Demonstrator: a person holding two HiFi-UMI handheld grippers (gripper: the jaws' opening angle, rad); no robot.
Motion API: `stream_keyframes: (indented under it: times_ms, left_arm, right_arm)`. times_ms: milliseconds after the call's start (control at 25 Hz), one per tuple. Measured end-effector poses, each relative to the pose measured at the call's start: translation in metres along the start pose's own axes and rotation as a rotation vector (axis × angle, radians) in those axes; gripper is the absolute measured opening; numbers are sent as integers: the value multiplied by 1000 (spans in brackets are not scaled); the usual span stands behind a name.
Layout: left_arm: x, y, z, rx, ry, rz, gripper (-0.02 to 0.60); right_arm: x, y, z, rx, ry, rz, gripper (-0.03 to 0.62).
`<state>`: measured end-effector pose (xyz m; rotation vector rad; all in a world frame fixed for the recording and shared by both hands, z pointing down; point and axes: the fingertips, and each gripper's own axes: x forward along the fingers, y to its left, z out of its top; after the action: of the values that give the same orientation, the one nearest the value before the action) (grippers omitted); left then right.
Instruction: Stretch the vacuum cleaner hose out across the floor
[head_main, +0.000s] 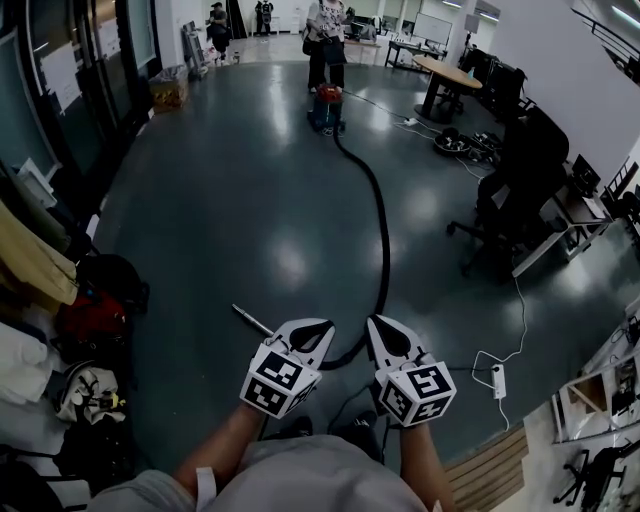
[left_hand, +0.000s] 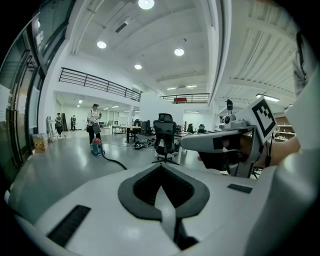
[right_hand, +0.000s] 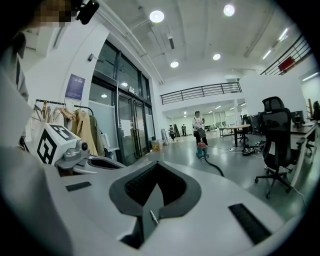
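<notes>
Currently: hose (head_main: 383, 235) lies along floor (head_main: 230, 220).
Left gripper (head_main: 322, 326) and right gripper (head_main: 376, 323) both closed, empty (vacuum (head_main: 326, 110) at hose's far end).

I'm holding both claws out low in front of me, side by side & near each other, not touching. L claw (head_main: 318, 328) is pointing fwd, tipping a bit to the R, jaws pressing together w/ no gap. R claw (head_main: 380, 325) is pointing fwd, leaning slightly L, jaws likewise meeting. L forearm (head_main: 225, 440) & R forearm (head_main: 420, 455) are reaching fwd, bare. Marker cubes are facing up.
</notes>
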<state>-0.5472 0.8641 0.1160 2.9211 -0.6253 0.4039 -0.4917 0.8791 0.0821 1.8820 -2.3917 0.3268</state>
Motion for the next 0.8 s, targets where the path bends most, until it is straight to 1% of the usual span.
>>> stream_keyframes:
  times_ms: [360, 800]
  left_arm:
    - [0, 5, -2, -9, 20, 13, 7]
    - [0, 9, 3, -20, 8, 9, 6]
  right_arm:
    - [1, -1, -3, 24, -1, -2, 6]
    - [3, -1, -1, 13, 15, -6, 6]
